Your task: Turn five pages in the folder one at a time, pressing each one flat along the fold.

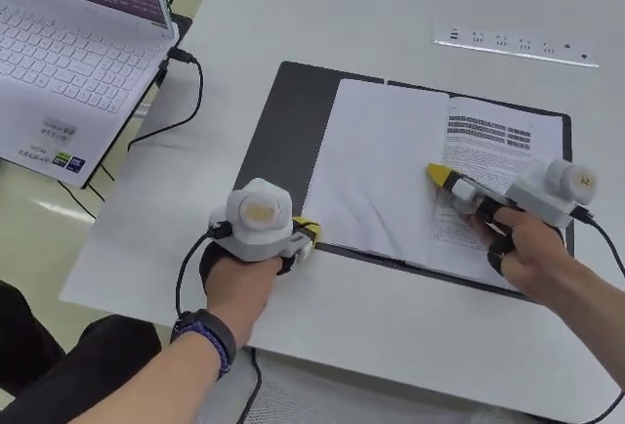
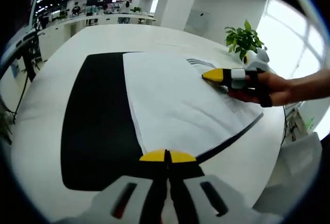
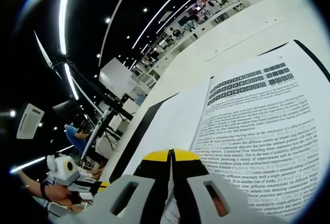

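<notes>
Holding the left gripper (image 1: 305,232) with its yellow-tipped jaws pressed together, you are resting it at the 7 o'clock edge of the open black folder (image 1: 283,131), just beside the corner of the blank page (image 1: 376,165). Your right gripper (image 1: 439,175), jaws likewise closed tight, is touching the paper along the fold, at 3 o'clock from the folder's centre, with the printed page (image 1: 503,146) beside it. The folder is lying flat on the white table (image 1: 391,317). A laptop (image 1: 68,43) is sitting at 10 o'clock, a power strip (image 1: 518,45) at 1 o'clock.
</notes>
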